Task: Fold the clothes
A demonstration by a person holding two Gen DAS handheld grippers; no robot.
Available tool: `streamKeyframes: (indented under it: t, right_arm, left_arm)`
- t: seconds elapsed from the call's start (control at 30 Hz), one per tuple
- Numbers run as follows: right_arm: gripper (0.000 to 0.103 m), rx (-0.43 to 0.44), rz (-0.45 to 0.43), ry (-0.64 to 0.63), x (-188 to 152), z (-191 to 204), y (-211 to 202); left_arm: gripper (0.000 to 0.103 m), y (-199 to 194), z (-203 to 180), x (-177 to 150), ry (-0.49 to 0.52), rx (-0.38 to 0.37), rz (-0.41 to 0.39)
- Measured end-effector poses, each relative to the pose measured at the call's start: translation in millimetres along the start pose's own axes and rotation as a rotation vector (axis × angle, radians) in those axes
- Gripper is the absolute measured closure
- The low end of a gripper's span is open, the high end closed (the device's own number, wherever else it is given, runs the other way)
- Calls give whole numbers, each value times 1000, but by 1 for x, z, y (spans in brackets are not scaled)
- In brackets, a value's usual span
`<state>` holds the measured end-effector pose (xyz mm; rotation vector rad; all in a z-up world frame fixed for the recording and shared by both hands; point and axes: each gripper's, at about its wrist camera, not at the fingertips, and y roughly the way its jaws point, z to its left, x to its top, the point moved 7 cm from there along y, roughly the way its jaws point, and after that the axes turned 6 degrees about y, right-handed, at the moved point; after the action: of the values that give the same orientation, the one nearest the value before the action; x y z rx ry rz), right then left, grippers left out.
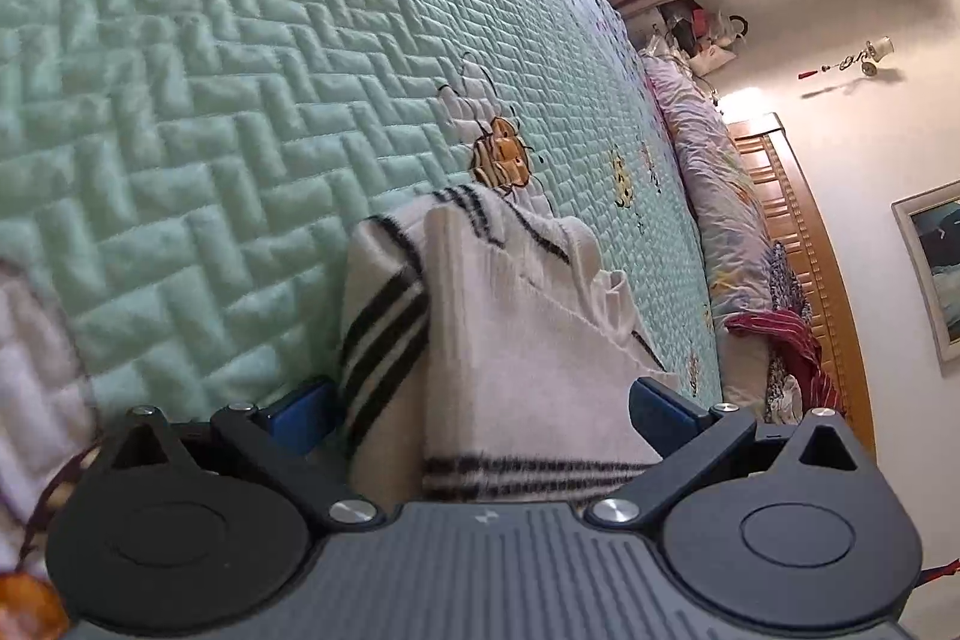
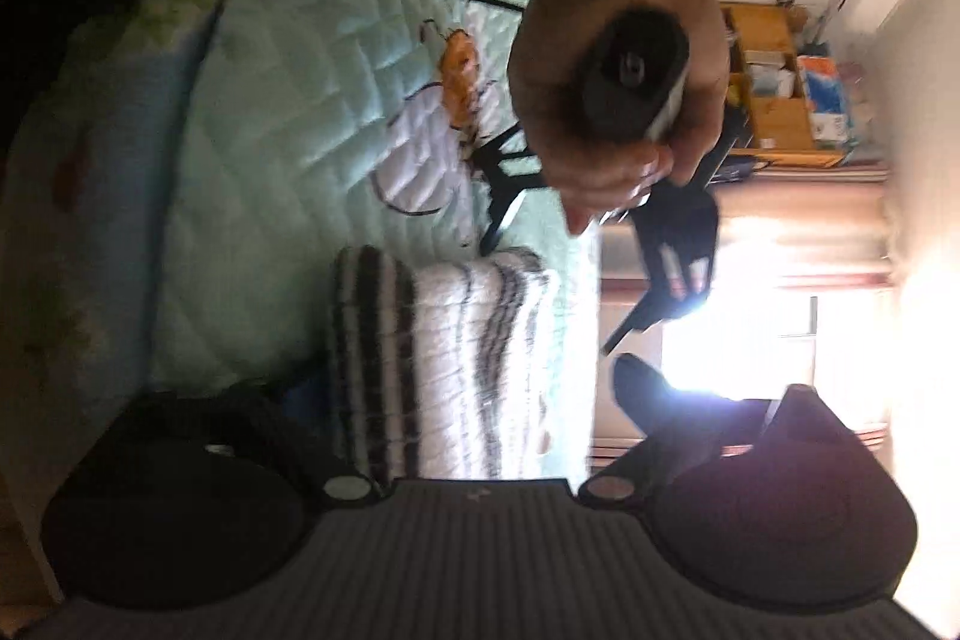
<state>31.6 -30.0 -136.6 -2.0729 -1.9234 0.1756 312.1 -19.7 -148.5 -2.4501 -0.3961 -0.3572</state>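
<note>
A folded white knit garment with black stripes (image 1: pixel 528 340) lies on a mint-green quilted bedspread (image 1: pixel 210 100) embroidered with orange bees, its doubled layers stacked into a thick, neat bundle with striped bands running along the hem and the folded edges. The left claw (image 1: pixel 480 403) straddles the bundle with its blue-padded fingers (image 1: pixel 654 403) spread wide on either side; whether the pads press the cloth cannot be told. From the right wrist view, which is blurred, the same striped garment (image 2: pixel 444 358) sits between the fingers of the right claw (image 2: pixel 474 394), whose jaws stand wide apart and do not clamp it. Beyond, a person's hand (image 2: pixel 600 130) grips the handle of the other tool above the bed. A rumpled floral pillow (image 1: pixel 714 196) lies along the wooden headboard (image 1: pixel 798 244).
</note>
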Motion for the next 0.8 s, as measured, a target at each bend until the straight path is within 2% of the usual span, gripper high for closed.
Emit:
streamKeyframes:
  t: [0.13, 0.17, 0.2, 0.23, 0.27, 0.3, 0.33, 0.37, 0.5, 0.7, 0.8]
  right_arm:
    - [2, 37, 22, 45, 2, -9, 12]
    - [7, 56, 25, 64, 2, -12, 14]
    - [18, 86, 28, 91, 3, -16, 17]
    - [58, 118, 39, 125, 2, -16, 17]
    - [78, 152, 54, 164, 1, -20, 20]
    - [78, 158, 49, 189, 1, -23, 19]
    - [79, 168, 38, 204, 0, -27, 20]
    - [79, 183, 30, 236, 0, -32, 20]
    - [80, 181, -5, 314, -4, -52, 23]
    - [80, 209, -54, 498, -15, -87, 19]
    - [80, 190, -85, 611, -25, -105, 16]
  left_arm:
    - [1, 14, -3, 13, -9, -9, 3]
    - [2, 16, -3, 15, -12, -12, -3]
    - [10, 18, -3, 17, -10, -5, -4]
    - [17, 19, -3, 18, -2, 16, 0]
    - [31, 19, -3, 18, 8, 42, 8]
    - [54, 19, -2, 18, 17, 68, 15]
    - [70, 20, -1, 18, 25, 89, 25]
    - [76, 20, 0, 17, 30, 103, 37]
    - [79, 17, -10, 17, 79, 157, 31]
    - [80, 8, -46, 23, 112, 170, 7]
    - [80, 6, -73, 29, 125, 162, -3]
